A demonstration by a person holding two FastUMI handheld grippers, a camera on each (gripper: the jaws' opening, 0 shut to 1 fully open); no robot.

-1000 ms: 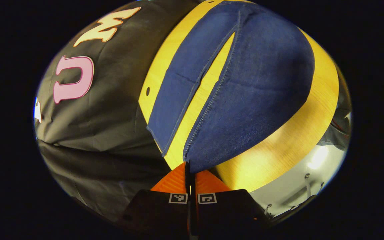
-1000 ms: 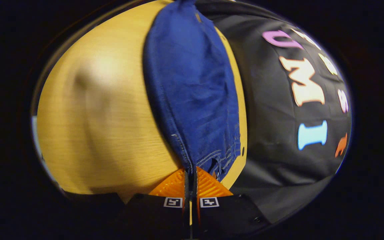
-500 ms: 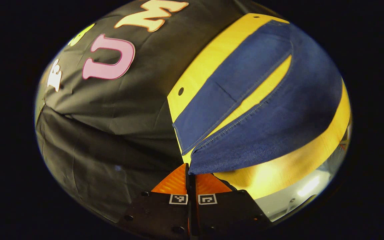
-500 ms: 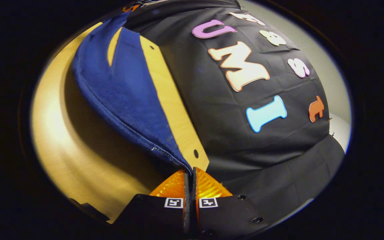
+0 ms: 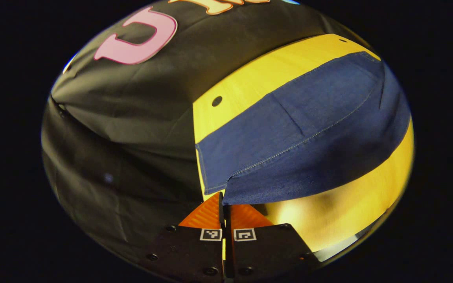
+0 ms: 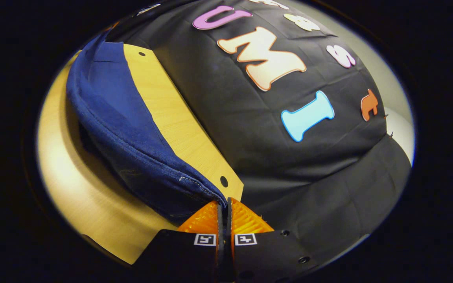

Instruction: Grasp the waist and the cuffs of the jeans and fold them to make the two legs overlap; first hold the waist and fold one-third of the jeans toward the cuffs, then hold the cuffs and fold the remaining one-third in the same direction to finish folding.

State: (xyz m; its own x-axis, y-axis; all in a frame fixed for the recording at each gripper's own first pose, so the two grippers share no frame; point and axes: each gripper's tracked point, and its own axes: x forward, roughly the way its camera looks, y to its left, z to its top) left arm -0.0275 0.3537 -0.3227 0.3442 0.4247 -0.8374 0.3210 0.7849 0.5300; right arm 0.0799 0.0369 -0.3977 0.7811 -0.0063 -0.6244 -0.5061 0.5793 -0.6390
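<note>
Left gripper view: my left tongs (image 5: 224, 201) pinch a cuff corner of the jeans (image 5: 301, 129). My right tongs (image 6: 223, 204) clamp the waist edge above the tabletop (image 6: 171, 118). Soft, heavy denim sags, so hems are best.

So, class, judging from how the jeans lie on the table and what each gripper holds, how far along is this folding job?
Done: nothing is fully laid yet. In hand: the left gripper pinches a cuff and the right gripper pinches the other end of the jeans, carrying one leg almost over the other above the wooden table. Left: set the leg down flat, then make both one-third folds.
</note>
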